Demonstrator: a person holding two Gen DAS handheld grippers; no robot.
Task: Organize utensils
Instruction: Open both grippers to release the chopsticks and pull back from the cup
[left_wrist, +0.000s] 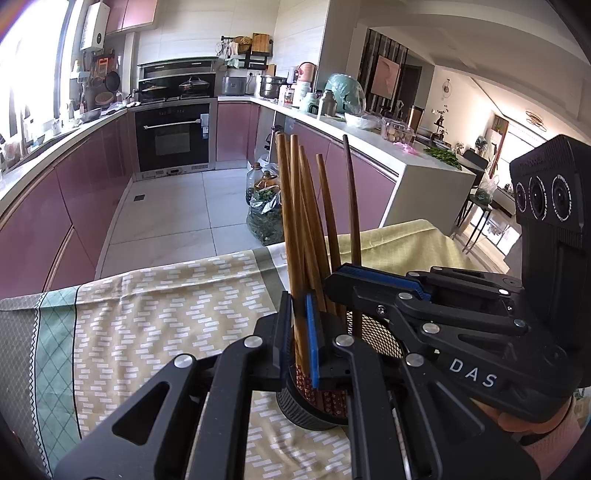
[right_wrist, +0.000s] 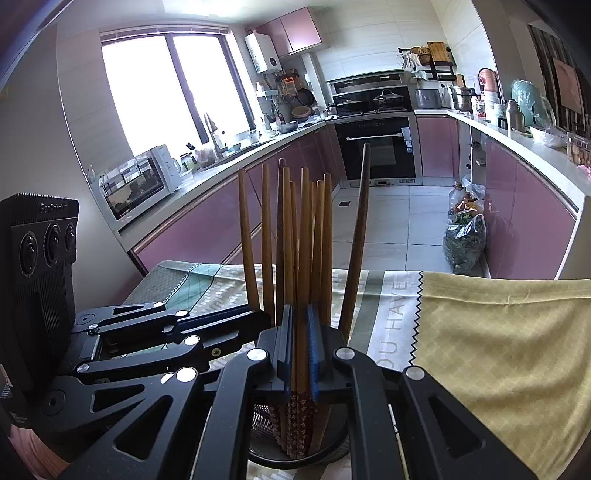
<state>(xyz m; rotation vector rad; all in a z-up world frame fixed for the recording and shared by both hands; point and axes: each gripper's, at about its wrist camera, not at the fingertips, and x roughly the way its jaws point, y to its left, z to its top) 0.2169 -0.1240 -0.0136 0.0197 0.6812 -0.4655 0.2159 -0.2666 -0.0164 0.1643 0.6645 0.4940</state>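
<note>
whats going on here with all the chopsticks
A person holds a gripper in each hand over a black mesh holder on a cloth-covered table. Both the left gripper and the right gripper are closed on wooden chopsticks standing upright in the holder. A darker chopstick leans off to one side, ungripped.

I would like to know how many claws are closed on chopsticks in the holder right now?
2. The left claw and the right claw each pinch chopsticks standing in the black mesh holder. Both meet over it.
</note>
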